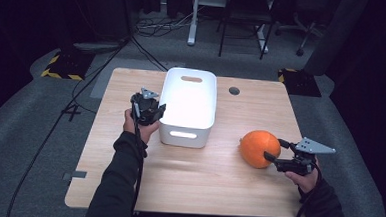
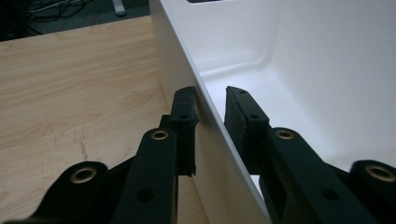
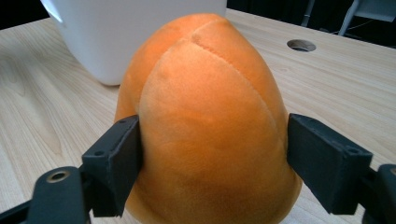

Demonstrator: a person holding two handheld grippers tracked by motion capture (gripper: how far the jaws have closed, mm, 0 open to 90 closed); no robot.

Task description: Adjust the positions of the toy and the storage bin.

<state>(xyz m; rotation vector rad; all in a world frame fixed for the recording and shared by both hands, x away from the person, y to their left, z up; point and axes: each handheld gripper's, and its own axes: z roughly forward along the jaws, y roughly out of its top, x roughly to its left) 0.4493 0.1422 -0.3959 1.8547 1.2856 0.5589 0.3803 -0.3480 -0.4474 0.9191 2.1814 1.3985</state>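
Your left gripper is clamped on the white bin's left wall, one jaw outside, one inside; in the left gripper view the wall's lower part is hidden behind the jaws. Bin sits mid-table, upright, on the wooden table. Your right gripper has its jaws spread wide around the orange plush pumpkin, which sits on the table right of the bin: left pad touching, right pad looks just clear, hard to tell. Pumpkin's base is cut off at the bottom of the right gripper view.
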